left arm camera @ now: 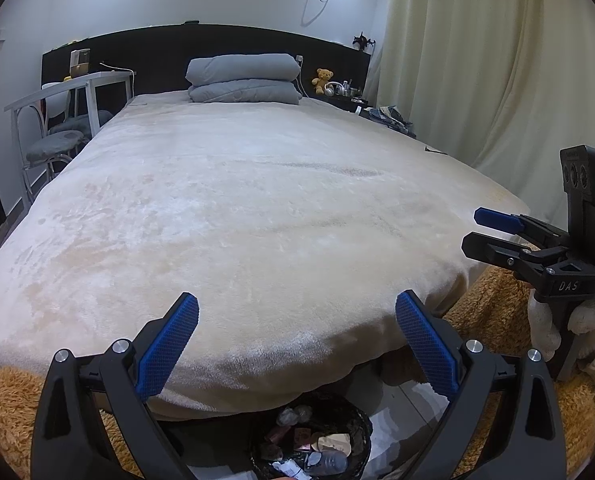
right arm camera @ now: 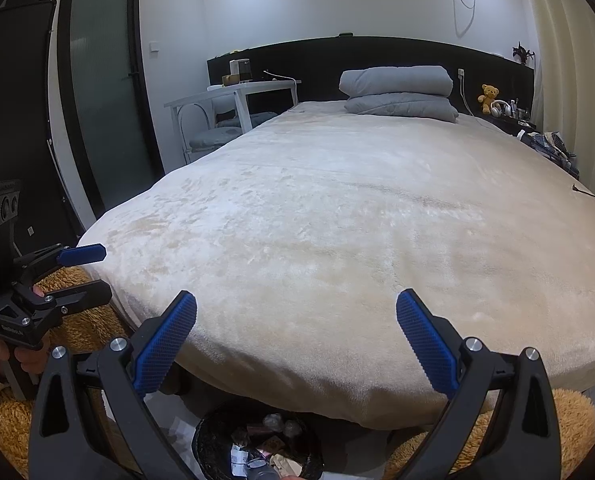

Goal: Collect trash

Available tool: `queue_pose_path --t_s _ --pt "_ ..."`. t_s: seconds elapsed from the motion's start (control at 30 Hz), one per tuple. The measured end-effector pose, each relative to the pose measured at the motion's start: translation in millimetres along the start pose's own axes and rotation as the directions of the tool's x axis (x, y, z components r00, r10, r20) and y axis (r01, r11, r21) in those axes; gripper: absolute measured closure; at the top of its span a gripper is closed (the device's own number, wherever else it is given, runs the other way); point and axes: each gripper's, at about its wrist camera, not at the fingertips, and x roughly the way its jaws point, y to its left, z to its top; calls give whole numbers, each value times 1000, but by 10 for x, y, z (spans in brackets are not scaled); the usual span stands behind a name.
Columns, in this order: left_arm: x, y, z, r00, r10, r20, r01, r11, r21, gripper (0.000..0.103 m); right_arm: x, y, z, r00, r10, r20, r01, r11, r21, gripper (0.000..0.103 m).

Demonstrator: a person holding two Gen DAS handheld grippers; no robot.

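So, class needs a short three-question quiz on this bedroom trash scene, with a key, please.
1. True or false: both tools are open and empty.
2. Where is the black mesh trash bin: A on the bed, B on the floor at the bed's foot, C on the white side table?
3. What lies folded at the head of the cream plush bedspread?

Key: 1 true: left tool, right tool. 2 B. 3 A grey quilt.

We see the round black mesh trash bin (left arm camera: 353, 420) cut off by the bottom edge in both views. Small items on the dark bedside shelf (right arm camera: 515, 120) are too tiny to identify.
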Motion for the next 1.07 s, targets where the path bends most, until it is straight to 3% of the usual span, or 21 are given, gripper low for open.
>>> queue_pose_path --t_s 1.07 --pt "38 -17 -1 1000 13 -3 -13 1000 -2 6 1 -1 -4 1000 -4 -2 4 1000 0 4"
